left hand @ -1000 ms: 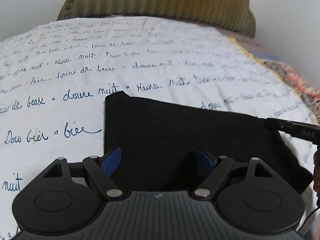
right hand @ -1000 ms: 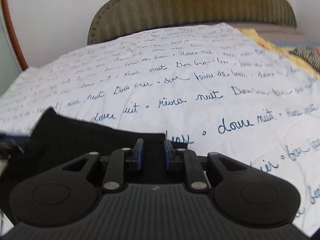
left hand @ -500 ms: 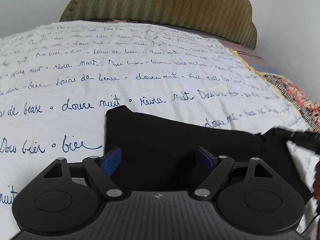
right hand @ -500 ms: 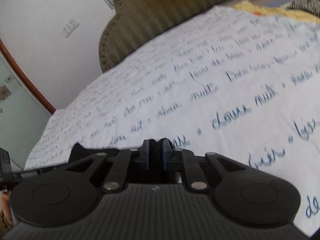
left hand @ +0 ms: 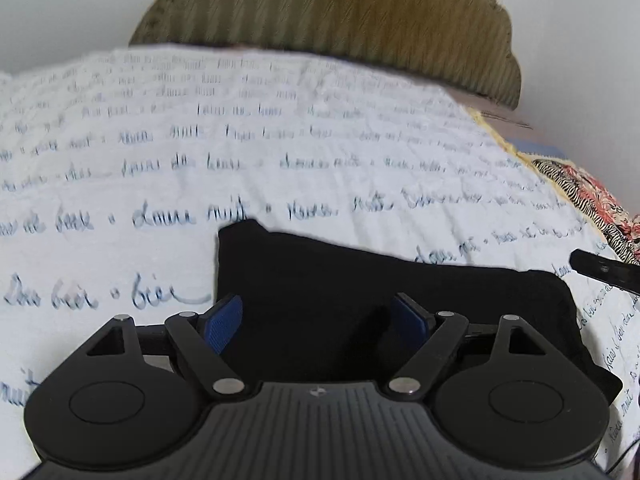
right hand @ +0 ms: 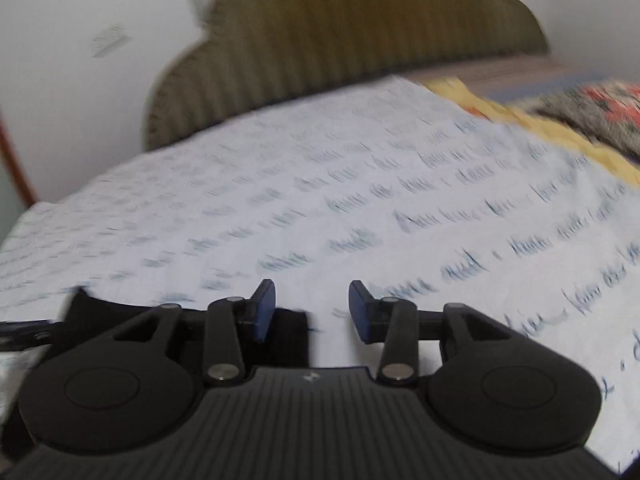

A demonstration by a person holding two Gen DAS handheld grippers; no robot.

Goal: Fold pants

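Near the bed's (left hand: 120, 200) front edge the pants (left hand: 360, 288) lie as a flat black folded bundle. Left claw (left hand: 318, 320) hovers agape above them; right claw (right hand: 312, 308), jaws just parting and empty, has apparently released the fold.

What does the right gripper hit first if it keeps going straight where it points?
Probably the white printed bedsheet. The right gripper is open and empty, angled down past the corner of the black pants. Blur leaves depth unclear.
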